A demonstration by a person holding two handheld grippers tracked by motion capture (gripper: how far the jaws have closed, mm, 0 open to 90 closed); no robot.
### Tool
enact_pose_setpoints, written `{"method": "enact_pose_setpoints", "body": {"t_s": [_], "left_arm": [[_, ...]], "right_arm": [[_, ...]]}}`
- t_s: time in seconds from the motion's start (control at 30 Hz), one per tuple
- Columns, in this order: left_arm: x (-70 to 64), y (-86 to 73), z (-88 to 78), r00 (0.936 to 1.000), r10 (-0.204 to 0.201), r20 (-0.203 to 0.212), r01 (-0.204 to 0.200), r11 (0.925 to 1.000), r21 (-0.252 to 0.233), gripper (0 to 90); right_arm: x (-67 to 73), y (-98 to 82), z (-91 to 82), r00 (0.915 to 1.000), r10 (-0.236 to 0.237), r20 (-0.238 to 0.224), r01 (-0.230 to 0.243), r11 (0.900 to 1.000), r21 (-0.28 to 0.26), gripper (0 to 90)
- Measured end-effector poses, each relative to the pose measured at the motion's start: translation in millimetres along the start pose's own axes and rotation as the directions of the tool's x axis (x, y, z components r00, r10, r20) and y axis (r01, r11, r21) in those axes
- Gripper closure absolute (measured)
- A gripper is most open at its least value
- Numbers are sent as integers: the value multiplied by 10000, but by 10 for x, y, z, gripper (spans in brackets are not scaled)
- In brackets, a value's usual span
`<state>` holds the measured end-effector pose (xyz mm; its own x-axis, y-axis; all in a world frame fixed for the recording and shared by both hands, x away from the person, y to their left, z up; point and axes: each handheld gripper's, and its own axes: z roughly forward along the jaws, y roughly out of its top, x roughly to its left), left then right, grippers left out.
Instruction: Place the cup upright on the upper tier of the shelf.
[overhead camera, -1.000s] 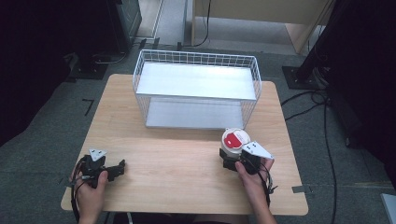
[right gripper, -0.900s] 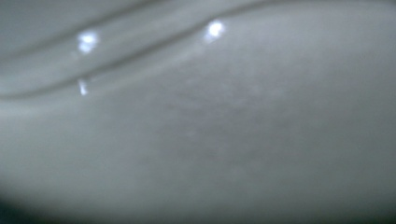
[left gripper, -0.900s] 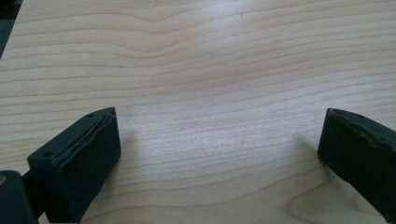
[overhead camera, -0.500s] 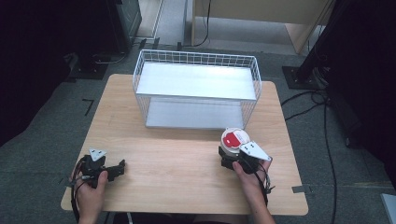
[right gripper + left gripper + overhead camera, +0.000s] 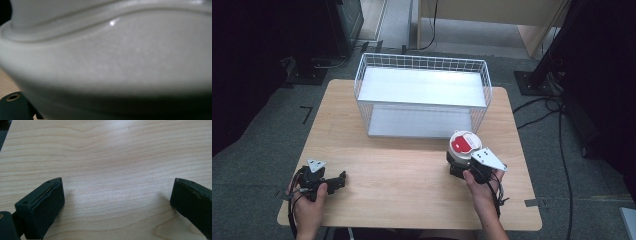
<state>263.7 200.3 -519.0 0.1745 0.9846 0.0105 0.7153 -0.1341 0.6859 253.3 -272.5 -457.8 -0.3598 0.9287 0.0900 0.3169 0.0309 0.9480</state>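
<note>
**A:** Container (image 5: 464, 145), white with a red patch on its lid, sits lower right of centre in the high view, on the table (image 5: 412, 175), just in front of the basket's right front corner. Anyone see what the right gripper (image 5: 460, 162) is doing with it?

**B:** It's right up against the near side of it. In the right gripper view the container's pale curved wall (image 5: 112, 62) is pressed so close it's blurry, and only a bit of black jaw pokes in at the bottom left corner. Looks like the jaws sit either side of the base, but I honestly can't tell if they're clamped on it or just around it. The hand (image 5: 482, 187) behind it comes in from the bottom edge, with the grey plate on top.

**A:** And the left one?

**B:** Left gripper (image 5: 343, 179) is in the lower left of the high view, resting low over the table, well apart from the container. Its own view shows both jaws spread wide with nothing but bare wood grain (image 5: 112, 170) between them.

**A:** Further back?

**B:** White wire basket (image 5: 422, 65) across the far half of the table, upper centre of the frame, with a pale shelf inside it. Past the table it's grey floor, with cables at the right.
</note>
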Motion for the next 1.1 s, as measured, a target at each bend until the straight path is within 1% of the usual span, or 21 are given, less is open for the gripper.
{"method": "enact_pose_setpoints", "body": {"t_s": [0.03, 0.1, 0.17, 0.23, 0.3, 0.37, 0.5, 0.57, 0.73, 0.77, 0.87, 0.9, 0.97, 1.07, 1.1], "left_arm": [[0, 0, 0, 10000, 2, 1, -2, 10000, 2, 0], [0, 0, 0, 10000, 1, 1, -1, 10000, 2, 0], [0, 0, 0, 10000, 3, 4, -3, 10000, 4, 0], [0, 0, 0, 10000, 2, 0, -2, 10000, 0, 0], [0, 0, 0, 10000, 0, 1, 0, 10000, 1, 0], [0, 0, 0, 10000, 0, 2, 0, 10000, 0, 0], [0, 0, 0, 10000, -4, 6, 4, 10000, 2, 0], [-2, 0, 1, 10000, -29, 0, 29, 10000, -24, 0], [0, 0, 1, 10000, -1, -11, 1, 10000, -16, 0], [0, 0, 1, 10000, -2, -11, 2, 10000, -17, 0], [0, 1, 0, 10000, -2, -6, 2, 10000, -5, 0], [0, 1, 0, 10000, -6, -5, 6, 10000, -2, 0], [0, 0, 0, 10000, 0, -6, 0, 10000, -8, 0], [1, 1, -1, 10000, 8, -3, -8, 10000, 3, 0], [1, 0, 0, 10000, 3, -6, -3, 10000, -5, 0]], "right_arm": [[23, 46, -1, 10000, -81, -11, 81, 9999, -109, 92], [32, 61, -2, 10000, -56, -19, 55, 9999, -128, 93], [43, 109, -3, 9999, -126, -35, 125, 9996, -263, 93], [63, 175, -10, 10000, -71, 22, 71, 9990, -430, 93], [66, 193, -13, 10000, -90, 42, 92, 9988, -477, 93], [75, 248, -19, 10000, -49, 74, 53, 9982, -601, 93], [83, 348, -26, 9999, -133, 84, 140, 9965, -828, 93], [88, 392, -27, 9999, -82, 101, 91, 9957, -926, 94], [109, 529, -17, 9999, -28, 144, 46, 9915, -1299, 94], [123, 582, -9, 9999, -14, 125, 32, 9905, -1377, 94], [128, 629, 2, 9999, -46, 139, 66, 9890, -1475, 94], [136, 692, 16, 9998, -79, 168, 104, 9878, -1551, 94], [138, 712, 18, 9998, -75, 194, 104, 9879, -1547, 94], [142, 809, 42, 9996, -137, 247, 176, 9855, -1688, 94], [146, 868, 56, 9994, -168, 288, 216, 9843, -1751, 94]]}}
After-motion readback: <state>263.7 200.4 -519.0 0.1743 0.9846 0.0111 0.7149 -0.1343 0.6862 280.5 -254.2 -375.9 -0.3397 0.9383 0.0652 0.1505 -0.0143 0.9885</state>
